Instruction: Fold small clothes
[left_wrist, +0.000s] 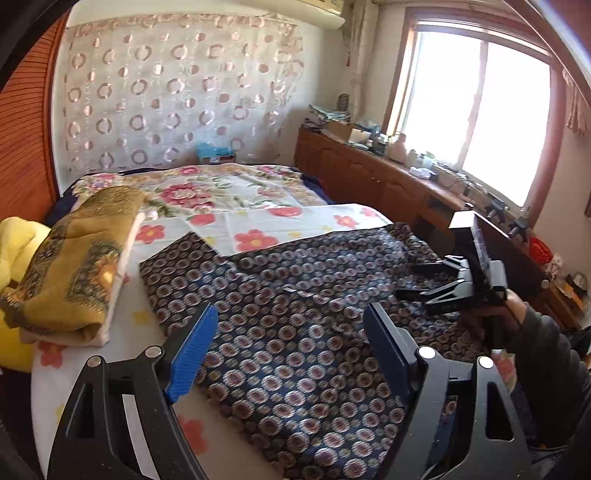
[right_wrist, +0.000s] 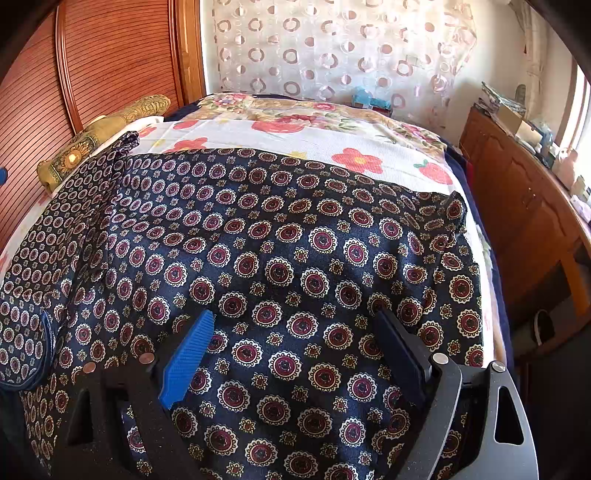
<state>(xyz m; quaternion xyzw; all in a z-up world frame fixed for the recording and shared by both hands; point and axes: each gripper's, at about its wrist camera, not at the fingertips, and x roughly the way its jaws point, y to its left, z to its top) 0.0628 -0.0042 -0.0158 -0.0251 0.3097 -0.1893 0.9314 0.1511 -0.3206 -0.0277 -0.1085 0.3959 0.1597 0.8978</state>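
Patterned garment (right_wrist: 280, 258) spread on bed (left_wrist: 258, 221); thin, limp, probably slippery (sheen faint). Left tongs (left_wrist: 291, 347) and right tongs (right_wrist: 295, 354) wide open, empty. Pinch at hem corner.

Daylight is pouring in through the window (left_wrist: 476, 118), blowing its panes out to plain white glare. The room is looking bright and warm, with soft shadows lying on the bed (left_wrist: 258, 221). Fisheye distortion is bending the walls, and dark vignetting is crowding the corners. The left view is looking slightly smeared; the right is staying sharper.
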